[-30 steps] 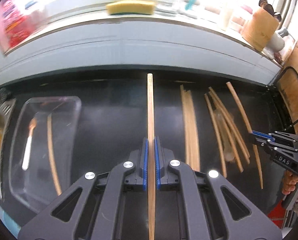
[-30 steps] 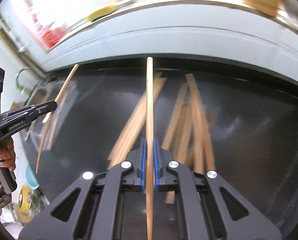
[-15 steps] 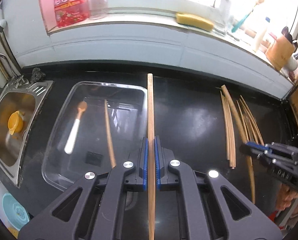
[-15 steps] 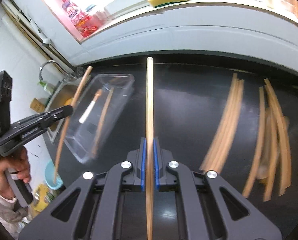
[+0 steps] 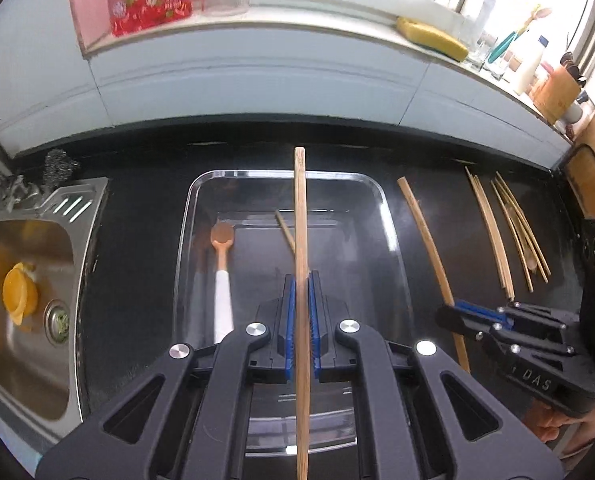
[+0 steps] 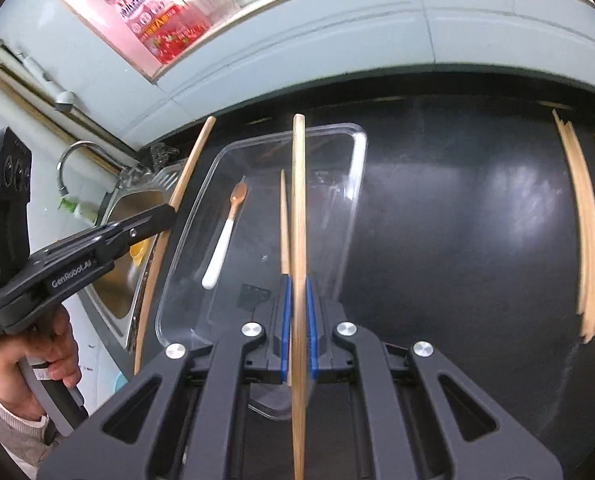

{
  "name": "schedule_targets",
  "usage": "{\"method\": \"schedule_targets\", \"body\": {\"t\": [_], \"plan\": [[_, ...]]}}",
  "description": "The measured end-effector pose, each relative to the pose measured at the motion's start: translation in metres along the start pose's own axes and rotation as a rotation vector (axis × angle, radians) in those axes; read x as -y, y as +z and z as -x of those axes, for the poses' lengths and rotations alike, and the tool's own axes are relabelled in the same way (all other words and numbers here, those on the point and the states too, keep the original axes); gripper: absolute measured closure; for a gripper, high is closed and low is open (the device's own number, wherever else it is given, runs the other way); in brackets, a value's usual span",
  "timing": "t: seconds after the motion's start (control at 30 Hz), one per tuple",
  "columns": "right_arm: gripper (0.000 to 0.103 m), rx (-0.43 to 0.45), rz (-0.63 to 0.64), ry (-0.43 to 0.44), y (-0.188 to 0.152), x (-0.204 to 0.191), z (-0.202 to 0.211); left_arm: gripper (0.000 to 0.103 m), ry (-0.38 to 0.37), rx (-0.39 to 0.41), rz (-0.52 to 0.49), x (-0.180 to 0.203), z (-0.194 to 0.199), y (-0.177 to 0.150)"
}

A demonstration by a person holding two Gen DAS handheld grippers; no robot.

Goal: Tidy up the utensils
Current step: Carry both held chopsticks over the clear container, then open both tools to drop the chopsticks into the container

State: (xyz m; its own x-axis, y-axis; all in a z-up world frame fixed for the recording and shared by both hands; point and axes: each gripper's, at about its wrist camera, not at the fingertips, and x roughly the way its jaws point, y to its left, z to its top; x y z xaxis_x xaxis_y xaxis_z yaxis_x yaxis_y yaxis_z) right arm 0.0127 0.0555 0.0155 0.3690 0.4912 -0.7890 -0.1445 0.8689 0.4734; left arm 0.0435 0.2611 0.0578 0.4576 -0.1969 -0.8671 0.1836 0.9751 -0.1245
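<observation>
Two handheld grippers over a black counter, each clamped on one wooden chopstick. In the left wrist view, the left gripper has its blue pads closed tight on a chopstick that runs straight up the frame above a clear tray; the right gripper appears at the right edge, holding a second chopstick over bare counter just beside the tray. In the right wrist view, the right gripper is likewise shut on its chopstick, which here crosses the tray, while the left gripper enters from the left, its chopstick over the sink's edge, gripped by a hand in a ribbed sleeve. Only the left view shows the sink's drain and orange object, a steel scourer, the yellow sponge on the sill and the full spread of loose chopsticks at the right; only the right view shows the tap. Both show a white-handled spoon and one chopstick lying in the tray. The lower ends of the held chopsticks run out of frame, the tray's near rim is hidden by the gripper bodies, and the loose chopsticks are blurred and cut off in the right view.
</observation>
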Motion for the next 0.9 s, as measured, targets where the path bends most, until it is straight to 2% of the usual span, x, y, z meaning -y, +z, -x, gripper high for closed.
{"method": "schedule_targets", "body": {"t": [0.17, 0.47, 0.67, 0.9], "plan": [[0.095, -0.015, -0.05, -0.034, 0.001, -0.013, -0.016, 0.097, -0.048, -0.017, 0.0, -0.029, -0.014, 0.012], [0.095, -0.033, -0.068, -0.082, 0.007, -0.026, -0.039, 0.097, -0.089, -0.07, -0.009, -0.051, -0.043, 0.019], [0.095, -0.049, -0.068, -0.11, 0.004, -0.032, -0.053, 0.097, -0.108, -0.092, -0.016, -0.051, -0.058, 0.021], [0.095, -0.019, -0.043, -0.154, 0.024, -0.041, -0.065, 0.097, -0.114, -0.104, -0.004, -0.055, -0.064, 0.02]]}}
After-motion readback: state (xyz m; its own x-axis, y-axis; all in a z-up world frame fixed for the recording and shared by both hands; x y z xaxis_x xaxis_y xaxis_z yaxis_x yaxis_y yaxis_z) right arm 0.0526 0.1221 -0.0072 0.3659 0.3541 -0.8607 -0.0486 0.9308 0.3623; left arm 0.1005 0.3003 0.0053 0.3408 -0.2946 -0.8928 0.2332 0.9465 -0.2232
